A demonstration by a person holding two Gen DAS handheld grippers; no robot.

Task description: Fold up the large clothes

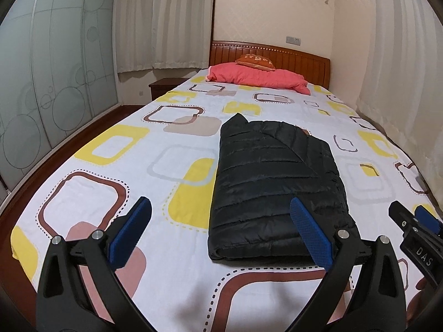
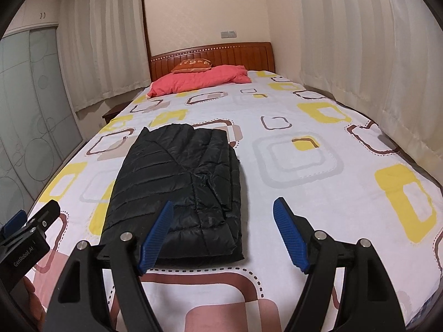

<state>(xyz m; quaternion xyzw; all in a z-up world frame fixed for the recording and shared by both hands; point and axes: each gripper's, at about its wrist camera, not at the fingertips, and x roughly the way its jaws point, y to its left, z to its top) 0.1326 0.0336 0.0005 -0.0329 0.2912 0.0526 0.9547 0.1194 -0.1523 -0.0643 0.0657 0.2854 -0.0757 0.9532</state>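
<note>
Ahead of both grippers, a folded black puffer jacket (image 1: pixel 277 188) lies flat on the patterned bed sheet (image 1: pixel 116 149). From the left gripper (image 1: pixel 221 232) it sits just beyond and toward the right finger; from the right gripper (image 2: pixel 224 235) it sits beyond the left finger. Both grippers stand wide apart above the sheet, gripping nothing. Farther off, past the jacket, a pink quilt (image 1: pixel 260 77) rests by the wooden headboard (image 1: pixel 299 58).

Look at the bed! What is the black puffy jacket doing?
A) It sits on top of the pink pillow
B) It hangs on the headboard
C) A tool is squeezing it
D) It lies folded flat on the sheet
D: the black jacket lies folded in a neat bundle on the patterned sheet, and neither tool touches it.
</note>
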